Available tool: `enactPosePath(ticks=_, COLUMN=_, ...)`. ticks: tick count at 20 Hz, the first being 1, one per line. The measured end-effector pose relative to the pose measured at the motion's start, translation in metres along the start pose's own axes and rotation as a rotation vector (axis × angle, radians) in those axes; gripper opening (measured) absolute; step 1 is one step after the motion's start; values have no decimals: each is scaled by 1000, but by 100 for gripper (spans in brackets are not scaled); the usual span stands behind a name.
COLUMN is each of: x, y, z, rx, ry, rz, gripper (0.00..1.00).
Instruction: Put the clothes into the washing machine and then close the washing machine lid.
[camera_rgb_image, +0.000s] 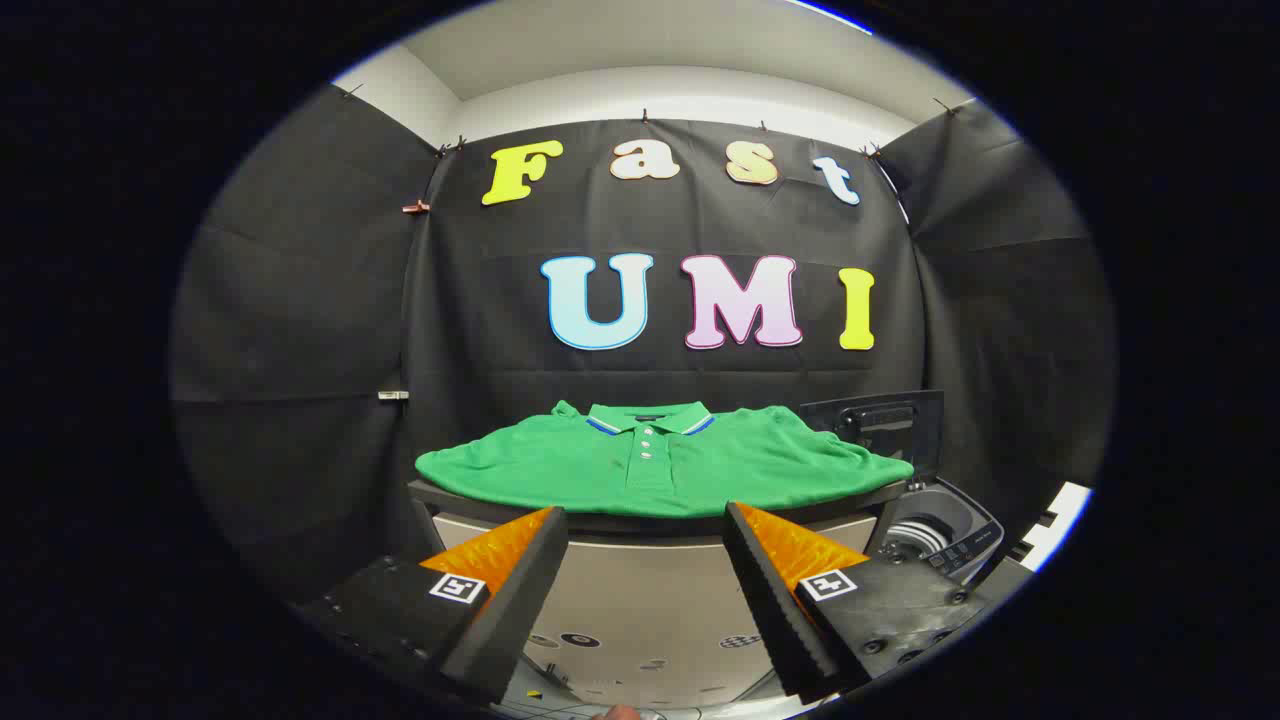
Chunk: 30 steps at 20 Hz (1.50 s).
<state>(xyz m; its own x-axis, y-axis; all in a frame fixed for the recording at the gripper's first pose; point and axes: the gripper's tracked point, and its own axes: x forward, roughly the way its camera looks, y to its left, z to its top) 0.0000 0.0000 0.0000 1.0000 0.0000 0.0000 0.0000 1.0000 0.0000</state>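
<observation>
A green polo shirt (660, 462) lies folded and flat on a dark tabletop (650, 522), its collar toward the booth wall. My gripper (645, 515) is open, with its two fingers spread wide and nothing between them. The shirt lies beyond the fingertips, a little higher than them. To the right of the table, lower down, stands a small washing machine (945, 535) with its dark lid (880, 425) raised upright behind the drum opening.
The table's pale front panel (640, 590) faces me just ahead of the fingers. Black cloth walls close in the booth on the left, back and right. A white strip (1060, 515) shows past the washing machine on the right.
</observation>
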Motion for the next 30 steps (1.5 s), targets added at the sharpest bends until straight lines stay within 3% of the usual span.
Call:
enactPosePath(ticks=20, x=8, y=8, z=13, rx=1, ry=-12, rz=-15, gripper=98)
enactPosePath(ticks=30, x=78, y=11, z=61, rx=-44, ry=27, rz=-3, gripper=98)
